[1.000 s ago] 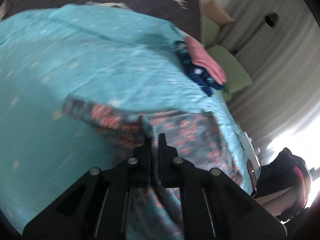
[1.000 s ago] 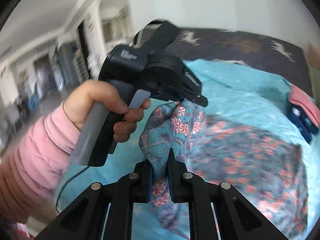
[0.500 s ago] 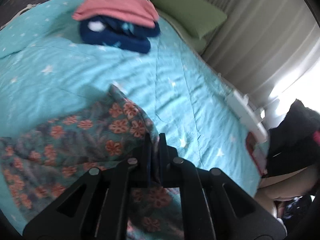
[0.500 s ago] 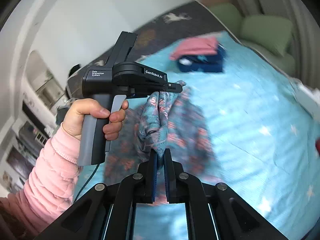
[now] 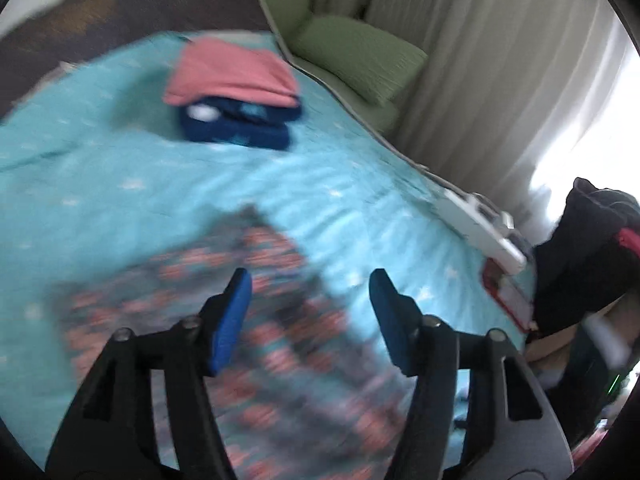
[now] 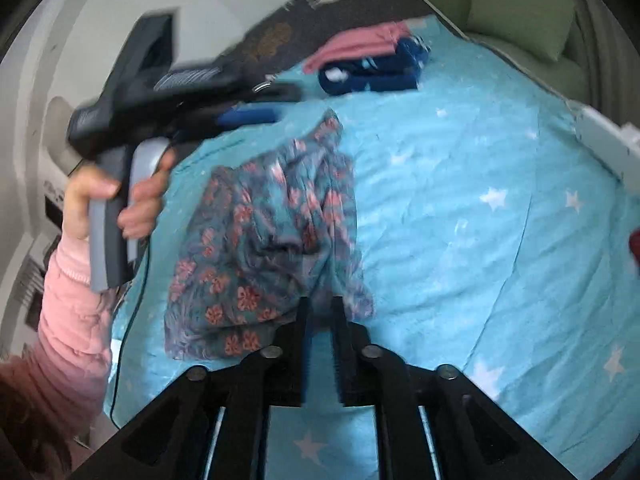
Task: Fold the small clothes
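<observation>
Left claw [image 5: 310, 294] agape above floral garment [image 6: 272, 236]

readable text: none | left gripper [image 6: 256, 108] body: pale printed label, motion-blurred, not legible | dark headboard cover [image 6: 320, 12]: white animal figure and tan motifs, no lettering | both views blurred

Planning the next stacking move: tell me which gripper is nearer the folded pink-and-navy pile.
Left. The left gripper hovers open above the floral garment, toward the folded pile. The right gripper sits at the garment's near edge, farther back.
</observation>
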The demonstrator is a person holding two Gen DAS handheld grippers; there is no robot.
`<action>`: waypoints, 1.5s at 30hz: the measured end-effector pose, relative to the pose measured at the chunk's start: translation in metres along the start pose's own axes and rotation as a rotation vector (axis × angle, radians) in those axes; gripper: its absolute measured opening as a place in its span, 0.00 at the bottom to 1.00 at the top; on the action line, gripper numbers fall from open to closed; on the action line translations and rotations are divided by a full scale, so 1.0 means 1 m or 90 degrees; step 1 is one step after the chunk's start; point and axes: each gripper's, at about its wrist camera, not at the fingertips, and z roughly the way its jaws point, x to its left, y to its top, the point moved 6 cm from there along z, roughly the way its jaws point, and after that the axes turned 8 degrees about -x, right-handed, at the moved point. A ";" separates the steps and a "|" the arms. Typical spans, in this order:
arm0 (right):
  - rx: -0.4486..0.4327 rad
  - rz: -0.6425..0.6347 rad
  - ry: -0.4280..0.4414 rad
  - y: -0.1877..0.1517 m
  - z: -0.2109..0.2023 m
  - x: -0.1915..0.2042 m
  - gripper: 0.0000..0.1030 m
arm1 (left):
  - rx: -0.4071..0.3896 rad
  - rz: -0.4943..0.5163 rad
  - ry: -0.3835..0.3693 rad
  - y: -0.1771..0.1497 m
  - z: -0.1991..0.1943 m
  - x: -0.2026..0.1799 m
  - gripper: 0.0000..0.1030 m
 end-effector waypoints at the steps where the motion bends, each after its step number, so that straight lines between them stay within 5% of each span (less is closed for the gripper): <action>1: -0.007 -0.005 0.005 0.004 -0.002 0.001 0.31 | -0.005 -0.006 0.015 -0.005 -0.007 0.008 0.63; 3: -0.018 -0.019 0.024 0.017 -0.007 0.005 0.47 | -0.005 -0.048 0.043 -0.033 -0.032 0.033 0.63; 9: 0.029 -0.138 0.036 0.041 0.029 0.036 0.50 | 0.029 -0.082 0.040 -0.124 -0.070 0.034 0.63; 12: 0.087 -0.118 0.045 0.041 0.050 0.038 0.50 | 0.056 -0.068 0.036 -0.158 -0.070 0.017 0.64; 13: 0.110 -0.104 0.041 0.038 0.056 0.036 0.44 | 0.058 -0.054 0.045 -0.166 -0.066 0.011 0.64; 14: 0.117 -0.098 0.039 0.037 0.058 0.034 0.08 | 0.060 -0.038 0.058 -0.170 -0.062 0.008 0.64; 16: 0.131 -0.030 0.042 0.041 0.057 0.025 0.08 | 0.064 -0.014 0.081 -0.173 -0.056 0.006 0.61; 18: 0.117 0.040 0.081 0.053 0.042 0.025 0.08 | 0.076 0.011 0.107 -0.174 -0.052 0.010 0.34; 21: 0.097 0.067 0.098 0.065 0.017 0.022 0.08 | 0.084 -0.054 0.051 -0.177 -0.066 0.025 0.23; 24: 0.169 0.040 0.005 0.037 0.033 -0.002 0.09 | 0.086 -0.084 0.030 -0.184 -0.076 0.031 0.22; 26: 0.216 0.089 -0.009 0.017 0.049 -0.026 0.19 | 0.086 -0.102 0.017 -0.186 -0.083 0.033 0.22; 28: 0.196 0.108 0.005 0.024 0.048 -0.033 0.33 | 0.075 -0.127 -0.002 -0.181 -0.090 0.036 0.27; 30: 0.144 0.077 0.013 0.044 0.039 -0.028 0.57 | 0.057 -0.155 -0.015 -0.172 -0.094 0.043 0.65; 31: 0.118 0.060 0.027 0.055 0.036 -0.024 0.76 | 0.038 -0.171 -0.006 -0.162 -0.092 0.051 0.73; 32: 0.097 0.044 0.049 0.066 0.036 -0.020 0.81 | 0.024 -0.171 0.007 -0.153 -0.088 0.058 0.76; 36: 0.130 0.013 0.087 0.089 0.069 -0.010 0.81 | 0.029 -0.182 0.038 -0.134 -0.055 0.083 0.76; 41: 0.222 -0.002 0.115 0.077 0.126 -0.005 0.81 | 0.073 -0.230 -0.015 -0.128 -0.004 0.100 0.76; 45: 0.256 0.006 0.150 0.075 0.162 -0.004 0.84 | 0.047 -0.251 -0.046 -0.115 0.017 0.109 0.77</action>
